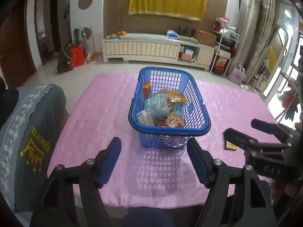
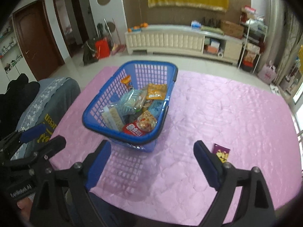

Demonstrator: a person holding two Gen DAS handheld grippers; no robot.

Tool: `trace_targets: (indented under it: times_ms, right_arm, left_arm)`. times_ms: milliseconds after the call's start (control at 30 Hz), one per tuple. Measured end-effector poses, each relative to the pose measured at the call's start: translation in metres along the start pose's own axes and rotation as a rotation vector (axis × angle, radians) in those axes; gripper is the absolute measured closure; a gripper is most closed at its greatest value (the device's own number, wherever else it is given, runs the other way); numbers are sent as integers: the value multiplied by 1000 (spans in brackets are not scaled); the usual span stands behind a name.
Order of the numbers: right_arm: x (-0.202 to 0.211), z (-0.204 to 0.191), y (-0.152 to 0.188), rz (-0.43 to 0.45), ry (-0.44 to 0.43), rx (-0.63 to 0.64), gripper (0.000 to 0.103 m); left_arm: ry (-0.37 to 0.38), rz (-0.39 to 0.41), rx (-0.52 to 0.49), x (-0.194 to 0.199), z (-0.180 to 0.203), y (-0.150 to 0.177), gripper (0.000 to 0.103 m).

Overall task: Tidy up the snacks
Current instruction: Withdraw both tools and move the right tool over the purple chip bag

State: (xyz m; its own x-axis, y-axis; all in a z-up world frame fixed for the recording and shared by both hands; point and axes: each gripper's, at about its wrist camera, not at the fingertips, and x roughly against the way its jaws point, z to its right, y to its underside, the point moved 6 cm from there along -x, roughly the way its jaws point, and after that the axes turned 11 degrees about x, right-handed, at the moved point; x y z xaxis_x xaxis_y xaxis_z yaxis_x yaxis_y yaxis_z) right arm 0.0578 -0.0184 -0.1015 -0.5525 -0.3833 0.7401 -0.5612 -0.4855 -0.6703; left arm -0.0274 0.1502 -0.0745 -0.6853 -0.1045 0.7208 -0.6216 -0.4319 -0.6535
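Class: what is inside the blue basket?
The basket holds a heap of snack packets: an orange one, a red one, and crackers. Packets underneath are covered.

Two near, downward-tilted wrist views, side by side, sharing the basket point(image 1: 193, 102).

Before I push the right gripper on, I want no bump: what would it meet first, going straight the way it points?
Probably the bare pink quilted tablecloth, right of the blue plastic basket. The right gripper is open and empty; the small purple snack packet lies off to its right. Depth is unclear.
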Motion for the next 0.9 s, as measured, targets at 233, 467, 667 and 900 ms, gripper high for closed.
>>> trace_targets:
  times_ms: [233, 467, 667, 900]
  right_arm:
    - [47, -2, 26, 137, 36, -29, 9]
    - [53, 18, 70, 156, 97, -115, 9]
    - [36, 44, 87, 115, 151, -149, 9]
    - [12, 83, 103, 47, 179, -183, 9]
  left_arm:
    - [11, 52, 54, 22, -2, 30, 33]
    - [-11, 130, 29, 35, 8, 49, 33]
    - [-26, 91, -26, 11, 30, 55, 19]
    - [-54, 27, -87, -34, 66, 64, 0]
